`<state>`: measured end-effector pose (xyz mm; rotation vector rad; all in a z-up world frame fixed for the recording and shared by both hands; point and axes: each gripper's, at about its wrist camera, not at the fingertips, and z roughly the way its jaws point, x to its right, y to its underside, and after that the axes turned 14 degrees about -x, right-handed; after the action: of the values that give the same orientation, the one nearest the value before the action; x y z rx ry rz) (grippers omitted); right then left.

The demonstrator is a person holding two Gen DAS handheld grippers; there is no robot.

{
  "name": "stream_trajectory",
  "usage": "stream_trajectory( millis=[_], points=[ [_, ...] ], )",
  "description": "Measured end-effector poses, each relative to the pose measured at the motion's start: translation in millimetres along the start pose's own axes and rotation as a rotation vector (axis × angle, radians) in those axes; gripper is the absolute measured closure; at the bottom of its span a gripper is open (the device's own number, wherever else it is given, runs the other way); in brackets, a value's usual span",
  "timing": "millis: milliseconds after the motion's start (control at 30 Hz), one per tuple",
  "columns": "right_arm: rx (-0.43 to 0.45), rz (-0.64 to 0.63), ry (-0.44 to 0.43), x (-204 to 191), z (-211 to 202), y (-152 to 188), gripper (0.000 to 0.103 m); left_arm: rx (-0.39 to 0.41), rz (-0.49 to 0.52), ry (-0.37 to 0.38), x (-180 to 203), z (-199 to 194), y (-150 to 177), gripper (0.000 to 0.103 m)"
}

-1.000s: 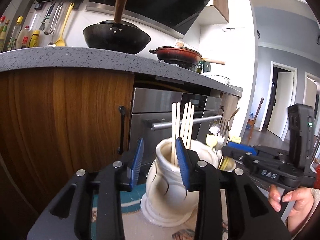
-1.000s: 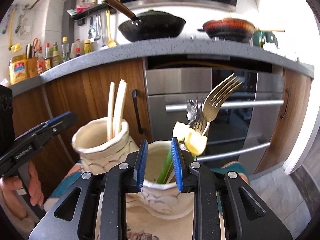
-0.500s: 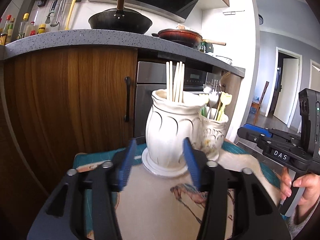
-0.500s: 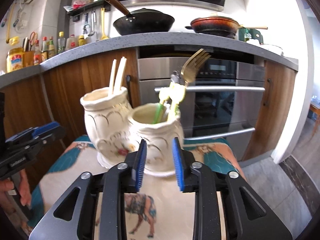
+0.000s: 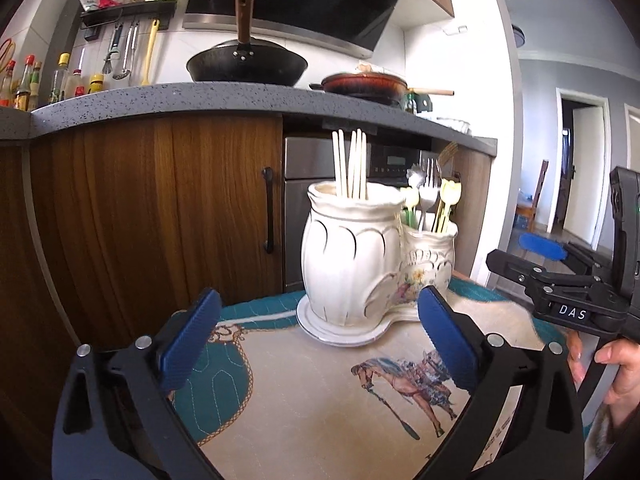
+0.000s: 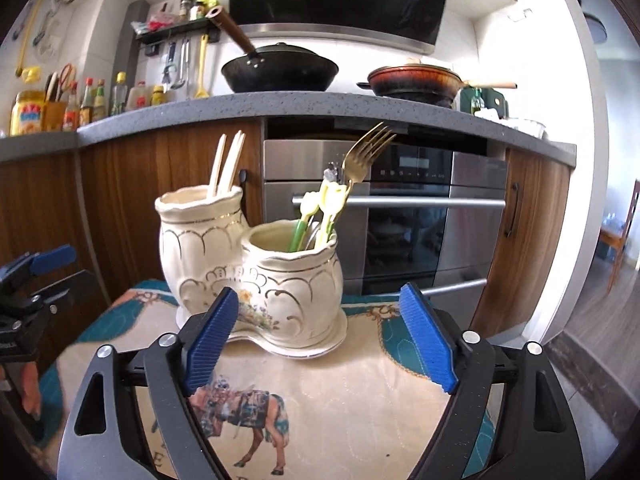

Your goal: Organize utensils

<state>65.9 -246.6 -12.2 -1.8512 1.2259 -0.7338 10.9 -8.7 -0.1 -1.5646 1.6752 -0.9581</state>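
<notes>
Looking at where everything sits: both grippers are backed off from the holder, nothing in either one.

Left gripper [image 5: 316, 336]: jaws spread wide, blue pads well apart, holding nothing. Double ceramic utensil holder [image 5: 352, 264] sits dead ahead at 12 o'clock, just past the fingertips, not touching.

Right gripper [image 6: 320, 332]: also wide open and empty. In its view the holder [image 6: 256, 276] sits at about 11 o'clock, the short pot's base just beyond the left pad.

Tall pot: chopsticks [image 5: 352, 164] stand nearly upright, long axis pointing 12 o'clock, slight lean at most.

Short pot: gold fork [image 6: 362, 160] leans out toward 1 o'clock in the right view, tines up; yellow-topped green-handled utensils [image 6: 326, 204] and a silver fork [image 5: 428, 184] are bunched in with it.

Which side is nearer: my read is the short pot with the forks faces the right gripper, the tall chopstick pot faces the left one. Each hand has its own pot in front.

Surface: small table with a horse-print cloth [image 6: 360, 400]. I can't spot any loose utensils on it.

Task status: looks basically sorted already, chopsticks in one pot, forks and spoons in the other.

Next move guess: if anything gets tidied, it's that leaning fork, and a grab would have to come down along its tilted handle, not straight down.
</notes>
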Motion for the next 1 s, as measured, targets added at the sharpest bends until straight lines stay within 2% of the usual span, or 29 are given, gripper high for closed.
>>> stream_trajectory(
  millis=[333, 1000],
  points=[
    [-0.003, -0.009, 0.008, -7.0, 2.6, -0.9, 0.012, -0.009, 0.032, -0.004, 7.7, 1.8, 0.8, 0.006],
    [-0.005, -0.003, 0.008, -7.0, 3.0, -1.0, 0.011, -0.019, 0.037, -0.008, 9.3, 2.5, 1.3, 0.006]
  ],
)
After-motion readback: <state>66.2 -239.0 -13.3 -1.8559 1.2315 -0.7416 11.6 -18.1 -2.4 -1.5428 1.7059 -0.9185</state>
